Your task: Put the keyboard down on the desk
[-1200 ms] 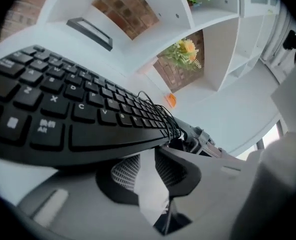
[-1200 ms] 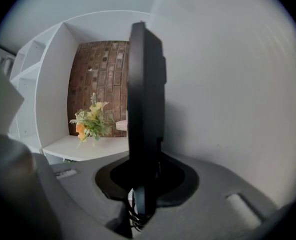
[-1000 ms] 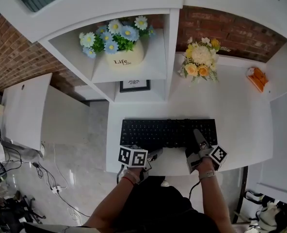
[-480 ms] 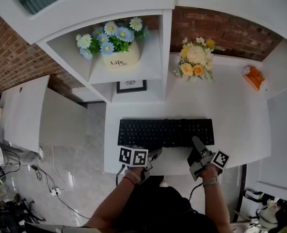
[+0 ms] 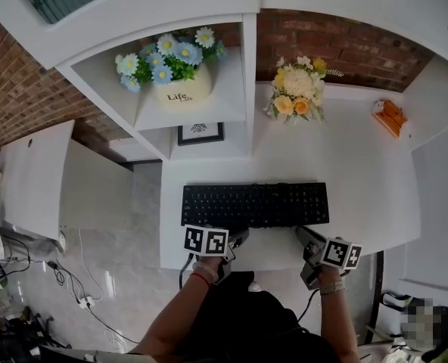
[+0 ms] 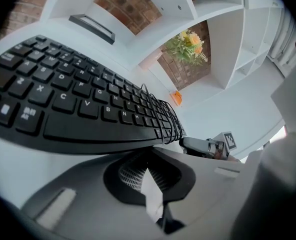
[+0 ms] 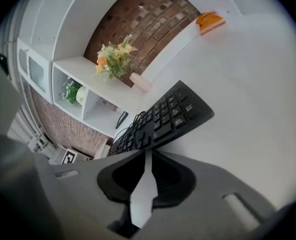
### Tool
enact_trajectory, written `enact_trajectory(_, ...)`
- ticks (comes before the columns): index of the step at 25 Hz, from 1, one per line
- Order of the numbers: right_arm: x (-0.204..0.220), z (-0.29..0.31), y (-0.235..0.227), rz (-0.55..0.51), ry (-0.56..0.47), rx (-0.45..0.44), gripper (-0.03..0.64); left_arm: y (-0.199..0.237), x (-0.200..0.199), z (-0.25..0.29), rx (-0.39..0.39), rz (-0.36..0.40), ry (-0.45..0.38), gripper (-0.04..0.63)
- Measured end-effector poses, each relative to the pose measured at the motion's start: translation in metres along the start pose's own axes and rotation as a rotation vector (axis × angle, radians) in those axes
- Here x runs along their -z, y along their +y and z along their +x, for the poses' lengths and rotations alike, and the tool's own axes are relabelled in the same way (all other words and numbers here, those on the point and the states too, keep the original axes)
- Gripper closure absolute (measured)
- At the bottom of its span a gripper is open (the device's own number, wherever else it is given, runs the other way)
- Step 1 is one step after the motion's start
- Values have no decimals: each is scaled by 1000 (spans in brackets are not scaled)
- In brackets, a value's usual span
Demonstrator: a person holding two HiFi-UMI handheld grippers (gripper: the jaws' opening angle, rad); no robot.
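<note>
The black keyboard (image 5: 254, 204) lies flat on the white desk (image 5: 360, 187), parallel to its front edge. My left gripper (image 5: 239, 238) sits at the keyboard's near edge, left of the middle. In the left gripper view the keyboard (image 6: 78, 99) fills the space just ahead of that gripper (image 6: 149, 156), whose jaws are shut with nothing between them. My right gripper (image 5: 306, 235) rests just short of the keyboard's right end, apart from it. In the right gripper view its jaws (image 7: 147, 154) are closing to a narrow slit on nothing, and the keyboard's corner (image 7: 168, 116) lies ahead.
A yellow and orange bouquet (image 5: 296, 89) and a small orange object (image 5: 389, 116) stand at the back of the desk. Blue flowers in a white pot (image 5: 175, 70) fill a shelf, above a framed picture (image 5: 199, 133). The desk's front edge runs under both grippers.
My right gripper has drawn back off the keyboard's right end toward the desk's front edge. The keyboard stays flat on the desk. The left gripper has barely moved.
</note>
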State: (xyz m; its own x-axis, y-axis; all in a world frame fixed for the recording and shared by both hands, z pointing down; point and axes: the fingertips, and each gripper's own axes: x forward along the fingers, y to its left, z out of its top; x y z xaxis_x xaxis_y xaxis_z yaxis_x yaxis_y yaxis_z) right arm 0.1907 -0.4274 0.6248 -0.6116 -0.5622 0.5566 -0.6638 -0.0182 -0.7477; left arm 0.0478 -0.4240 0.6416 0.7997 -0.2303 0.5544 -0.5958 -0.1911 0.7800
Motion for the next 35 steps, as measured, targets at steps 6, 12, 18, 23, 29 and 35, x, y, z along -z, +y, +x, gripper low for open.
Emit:
enact_trajectory(6,2,2,-8,-67,12,58,620,3,3,-1,-12,-3,8,600)
enact_trajectory(12,3,0,-7,-71,1,44,620,7,2,-14,0,-18,-46,598)
enact_trajectory(18,-7,-9,7,-170,-56,-1,620,12,-4,-30,-16,3,-118,598)
enact_trajectory(23,-23,-20,24,-339,-142,0,620,13,-17,-50,-22,35,-223,598)
enact_trajectory(29,-38,-42,40,-502,-237,8,620,17,-29,-81,-68,99,-356,597)
enact_trajectory(35,-50,-76,56,-630,-351,9,620,9,-36,-119,-122,196,-495,597)
